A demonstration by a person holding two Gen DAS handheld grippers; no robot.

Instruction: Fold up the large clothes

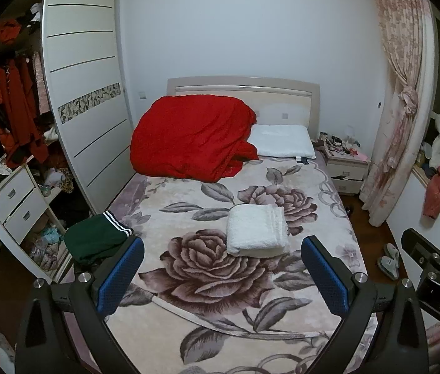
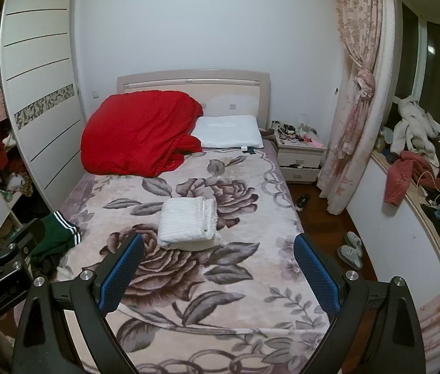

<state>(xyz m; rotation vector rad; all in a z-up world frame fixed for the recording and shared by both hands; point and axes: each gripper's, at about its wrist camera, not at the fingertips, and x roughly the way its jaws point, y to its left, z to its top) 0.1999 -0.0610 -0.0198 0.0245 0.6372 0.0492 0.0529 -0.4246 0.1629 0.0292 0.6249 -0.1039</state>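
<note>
A folded white garment [image 1: 255,230] lies on the middle of the bed [image 1: 188,327], also in the right wrist view [image 2: 188,222]. A dark green garment with white stripes [image 1: 95,240] lies bunched at the bed's left edge, also in the right wrist view [image 2: 56,237]. My left gripper [image 1: 222,275] is open and empty, held above the foot of the bed. My right gripper [image 2: 218,274] is open and empty, beside the left one; its body shows in the left wrist view [image 1: 432,261].
A red quilt [image 1: 188,137] and white pillow [image 1: 279,140] lie at the headboard. An open wardrobe [image 1: 86,93] with drawers stands left. A nightstand [image 2: 299,155], curtain [image 2: 357,93], slippers [image 2: 351,249] and a cluttered window ledge [image 2: 413,168] are right.
</note>
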